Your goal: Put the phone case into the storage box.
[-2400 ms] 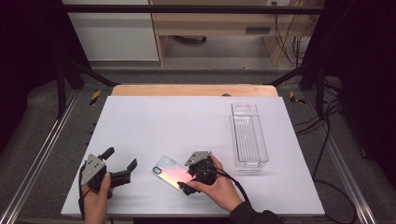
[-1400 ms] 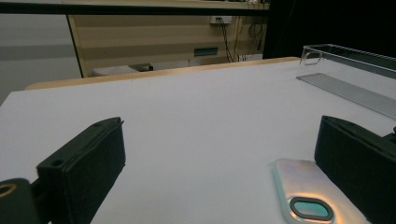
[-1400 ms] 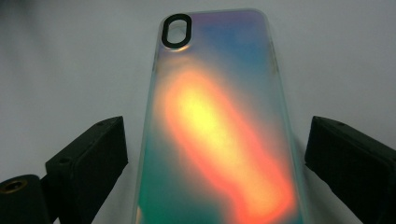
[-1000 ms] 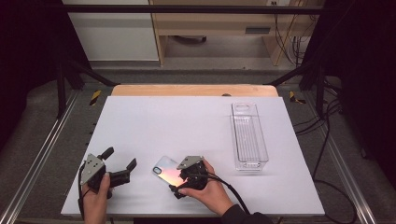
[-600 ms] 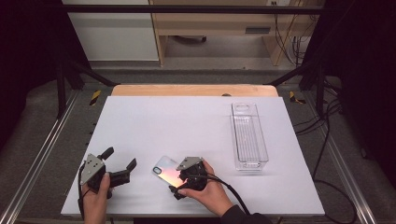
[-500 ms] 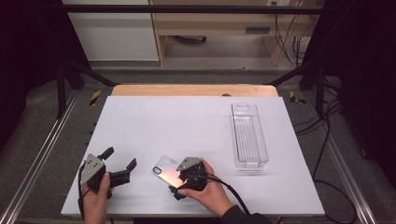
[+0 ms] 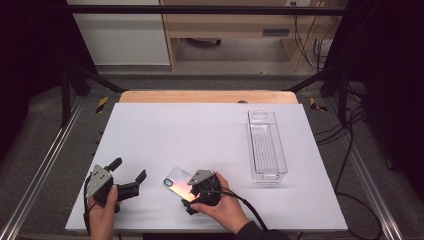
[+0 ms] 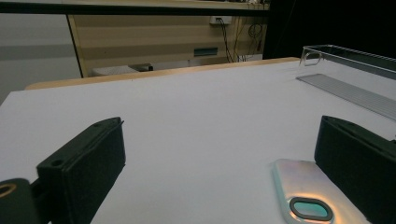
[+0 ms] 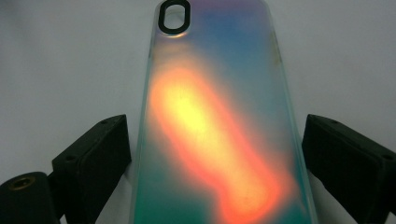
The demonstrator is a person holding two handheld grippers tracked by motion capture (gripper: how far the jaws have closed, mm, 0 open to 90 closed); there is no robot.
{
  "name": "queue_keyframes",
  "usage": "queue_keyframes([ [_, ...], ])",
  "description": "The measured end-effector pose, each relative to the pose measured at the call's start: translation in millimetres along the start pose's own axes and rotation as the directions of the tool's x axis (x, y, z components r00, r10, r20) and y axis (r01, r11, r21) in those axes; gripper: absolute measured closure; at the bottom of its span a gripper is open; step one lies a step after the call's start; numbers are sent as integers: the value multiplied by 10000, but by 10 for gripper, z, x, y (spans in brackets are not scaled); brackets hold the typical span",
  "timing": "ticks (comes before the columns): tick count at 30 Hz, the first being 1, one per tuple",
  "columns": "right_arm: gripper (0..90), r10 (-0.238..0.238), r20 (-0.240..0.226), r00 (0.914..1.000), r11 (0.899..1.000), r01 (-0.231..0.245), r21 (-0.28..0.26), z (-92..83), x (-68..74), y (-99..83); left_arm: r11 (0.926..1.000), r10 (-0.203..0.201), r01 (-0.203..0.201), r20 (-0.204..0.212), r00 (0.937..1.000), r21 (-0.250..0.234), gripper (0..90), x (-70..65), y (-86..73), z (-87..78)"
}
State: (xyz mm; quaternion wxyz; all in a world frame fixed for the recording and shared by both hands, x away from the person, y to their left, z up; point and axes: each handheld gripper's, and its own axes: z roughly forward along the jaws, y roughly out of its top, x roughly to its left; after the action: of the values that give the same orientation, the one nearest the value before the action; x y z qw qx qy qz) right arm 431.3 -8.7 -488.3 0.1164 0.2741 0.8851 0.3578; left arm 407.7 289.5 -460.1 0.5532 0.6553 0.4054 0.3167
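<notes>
At the lower left of the high view the left gripper [image 7: 131, 176] rests on the white table [image 7: 200, 130] in the person's left hand [image 7: 102, 217], its jaws spread wide with nothing between them; the left gripper view looks across bare tabletop between the two black jaws. Just right of it, in the lower middle, lies the iridescent phone case [image 7: 177, 181], flat on the table with its camera cut-out toward the upper left. The right gripper [image 7: 191, 196] sits over the case's near end, and in the right gripper view the case [image 9: 217, 121] runs up between the jaws, which have just been closing in on its long edges; small gaps show at both sides, so the pads do not yet press on it. Farther right, the clear plastic tray [image 7: 267, 145] stands empty, well apart from the case. By my judgement the grasp is only beginning: the case is not lifted, and gripping and carrying it all remain.
</notes>
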Motion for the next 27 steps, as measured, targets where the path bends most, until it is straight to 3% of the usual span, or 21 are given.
queue_keyframes([
  [6, 174, -38, -24, 10000, 10000, 38, 16, -27, -13, 4, 10000, 31, -31, 57, 10000, 16, 21, -6, 2, 1],
  [13, 177, -40, -134, 9999, 10000, 40, -10, -30, -29, 0, 10000, -1, 1, 34, 10000, 15, 20, -1, 5, -2],
  [27, 180, -516, -231, 9984, 9981, 508, -355, -94, -84, -25, 9999, 87, -88, 159, 9998, 94, 18, -36, 0, 4],
])
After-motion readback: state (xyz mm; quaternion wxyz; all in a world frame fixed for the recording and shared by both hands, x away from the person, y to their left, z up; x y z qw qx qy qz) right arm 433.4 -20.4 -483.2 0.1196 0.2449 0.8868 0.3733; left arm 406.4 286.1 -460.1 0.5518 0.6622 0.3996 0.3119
